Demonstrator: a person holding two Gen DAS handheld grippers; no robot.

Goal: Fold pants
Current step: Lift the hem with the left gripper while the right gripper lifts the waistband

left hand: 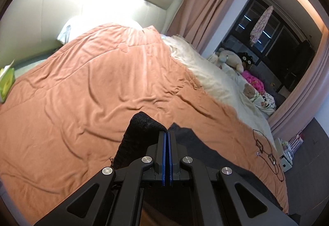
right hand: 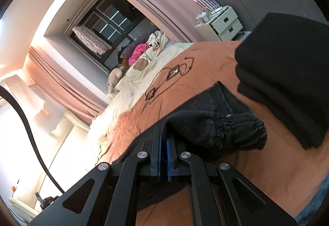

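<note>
Left claw [left hand: 168, 133]: clenched, blue pads pressed together, a fold of the black pants [left hand: 141, 125] pinched at the tips and bulging up to the left of the fingers. More dark cloth lies just beyond the tips on the right, flat on the quilt [left hand: 92, 82].

Right claw [right hand: 163, 133]: clenched on the pants [right hand: 216, 129], gripping a bunched, gathered edge that spills to the right of the fingers. A flatter dark part of the pants rests on the quilt [right hand: 205, 61] just behind the bunch. A stack of folded black cloth [right hand: 287, 74] sits near it, to the right.

Mid-field: a black cable [right hand: 164, 80] loops on the orange quilt, well apart from the pants.

Far field: cream sheet [left hand: 216, 82] along the bed's edge, plush toys [left hand: 230, 57] beyond it, pink curtains [left hand: 209, 0], a dark window. A white drawer unit [right hand: 222, 24] stands past the bed's end.
</note>
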